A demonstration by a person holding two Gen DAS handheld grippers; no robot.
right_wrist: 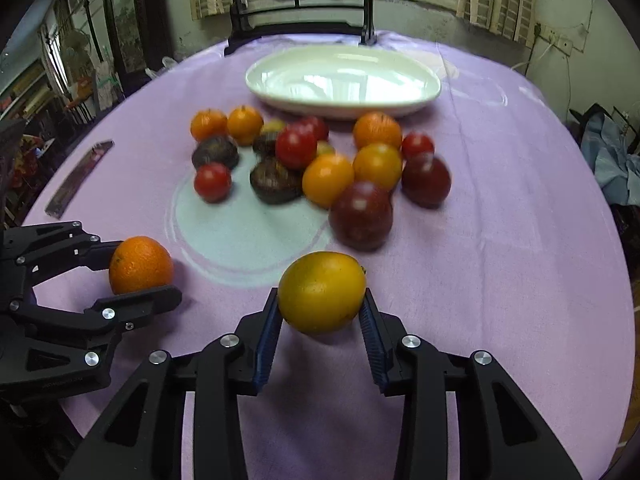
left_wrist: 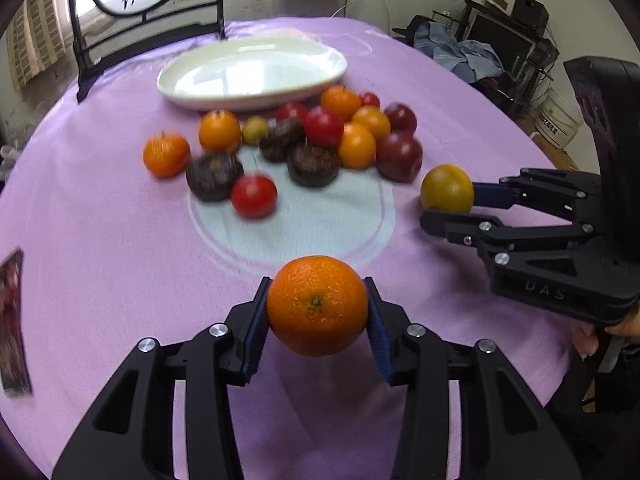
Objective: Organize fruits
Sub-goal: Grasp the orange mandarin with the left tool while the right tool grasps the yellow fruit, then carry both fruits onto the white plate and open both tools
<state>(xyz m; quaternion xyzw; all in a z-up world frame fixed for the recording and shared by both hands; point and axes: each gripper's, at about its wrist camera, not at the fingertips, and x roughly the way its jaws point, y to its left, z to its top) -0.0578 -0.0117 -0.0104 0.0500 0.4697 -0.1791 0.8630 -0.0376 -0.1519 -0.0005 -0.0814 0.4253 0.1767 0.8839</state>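
Observation:
My left gripper [left_wrist: 317, 308] is shut on an orange [left_wrist: 317, 305], its blue pads pressing both sides, above the purple cloth. The same orange [right_wrist: 140, 265] shows at the left of the right wrist view, inside the left gripper [right_wrist: 144, 272]. My right gripper [right_wrist: 321, 304] is shut on a yellow-orange fruit [right_wrist: 322, 292]; that fruit [left_wrist: 447, 189] and the right gripper [left_wrist: 450, 204] appear at the right of the left wrist view. A pile of fruits [left_wrist: 308, 140] lies mid-table: oranges, red tomatoes, dark plums and brown flat fruits. Behind it stands a white oval plate [left_wrist: 252, 72], with nothing on it.
The round table carries a purple cloth [left_wrist: 100, 220] with a pale ring printed at its middle. A dark chair back [left_wrist: 144, 20] stands behind the plate. A flat printed card [left_wrist: 12, 320] lies at the left table edge. A hand [left_wrist: 592, 336] holds the right gripper's handle.

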